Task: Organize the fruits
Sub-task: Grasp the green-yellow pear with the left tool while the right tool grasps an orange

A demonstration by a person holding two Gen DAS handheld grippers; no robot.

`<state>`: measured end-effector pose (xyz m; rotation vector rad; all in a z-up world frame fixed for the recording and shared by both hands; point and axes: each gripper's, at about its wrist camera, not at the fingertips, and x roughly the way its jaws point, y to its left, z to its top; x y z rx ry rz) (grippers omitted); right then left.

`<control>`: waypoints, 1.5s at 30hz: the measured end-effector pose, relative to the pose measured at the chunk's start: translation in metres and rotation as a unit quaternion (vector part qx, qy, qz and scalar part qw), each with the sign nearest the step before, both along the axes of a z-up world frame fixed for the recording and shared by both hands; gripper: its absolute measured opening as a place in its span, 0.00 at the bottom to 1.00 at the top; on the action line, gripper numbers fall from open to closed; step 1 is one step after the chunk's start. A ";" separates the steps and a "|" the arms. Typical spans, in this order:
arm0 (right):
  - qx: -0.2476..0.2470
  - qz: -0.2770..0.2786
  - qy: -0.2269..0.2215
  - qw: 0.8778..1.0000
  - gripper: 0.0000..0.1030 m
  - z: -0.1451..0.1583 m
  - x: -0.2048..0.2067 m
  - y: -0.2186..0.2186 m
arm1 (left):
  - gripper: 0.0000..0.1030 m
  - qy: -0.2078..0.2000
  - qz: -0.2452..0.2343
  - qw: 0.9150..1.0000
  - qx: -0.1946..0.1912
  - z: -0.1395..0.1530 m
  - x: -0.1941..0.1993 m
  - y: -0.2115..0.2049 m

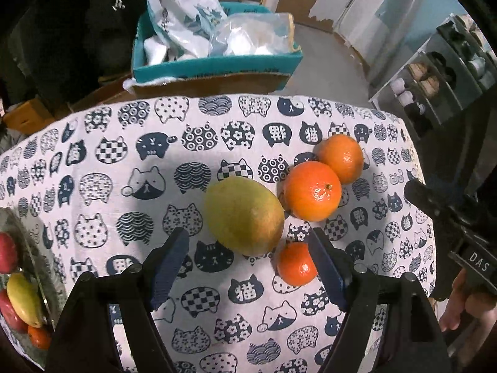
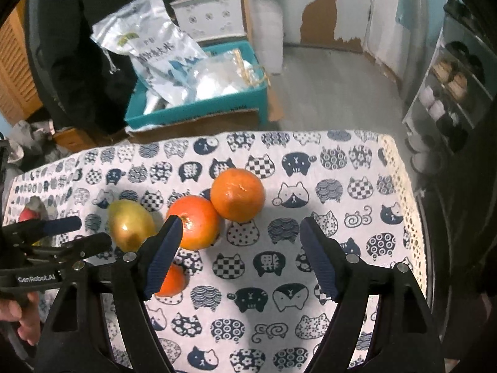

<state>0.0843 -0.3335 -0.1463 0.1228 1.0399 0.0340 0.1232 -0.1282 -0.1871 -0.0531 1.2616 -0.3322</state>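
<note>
At the far left of the left wrist view, a glass bowl (image 1: 34, 267) sits well off to the left of the left gripper (image 1: 248, 242), holding red apples (image 1: 7, 256), a yellow-green fruit (image 1: 23, 300) and a small orange (image 1: 38, 335). The left gripper is released, its blue-padded fingers (image 1: 169, 267) spread wide above the cat-print tablecloth (image 1: 124, 186) and gripping nothing. Just ahead of it, between the two fingertips, lies a yellow-green mango (image 1: 243, 214). Right of the mango, a small tangerine (image 1: 295, 264) lies against the inside of the right finger, partly hidden by it. Further ahead and to the right are two oranges, the nearer orange (image 1: 312, 191) touching the farther orange (image 1: 340, 157); the nearer one sits just beside the mango. At the right edge the other tool shows, held by a hand (image 1: 466, 304).

In the right wrist view, the mango (image 2: 130, 223) lies to the left of the right gripper (image 2: 240, 233), with the left gripper (image 2: 80, 231) poking in beside it. The right gripper is also released, fingers (image 2: 316, 261) wide apart over bare tablecloth (image 2: 341, 186). Its left finger covers part of the nearer orange (image 2: 198, 222) and the small tangerine (image 2: 172, 281). The farther orange (image 2: 237, 194) sits ahead, left of centre.

Beyond the table's far edge stands a blue box (image 1: 217, 65) stuffed with plastic bags (image 1: 183, 9).
</note>
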 end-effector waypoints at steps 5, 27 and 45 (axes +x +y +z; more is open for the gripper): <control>0.006 -0.003 0.013 1.000 0.76 -0.011 0.007 -0.004 | 0.79 0.019 0.003 1.000 0.009 -0.022 0.011 -0.007; 0.022 -0.006 0.069 0.997 0.76 -0.058 0.059 0.008 | 0.74 0.056 -0.019 0.998 -0.013 -0.068 0.026 -0.012; 0.081 -0.058 0.107 0.989 0.69 -0.102 0.089 -0.006 | 0.73 0.050 -0.022 0.999 -0.002 -0.062 0.019 -0.006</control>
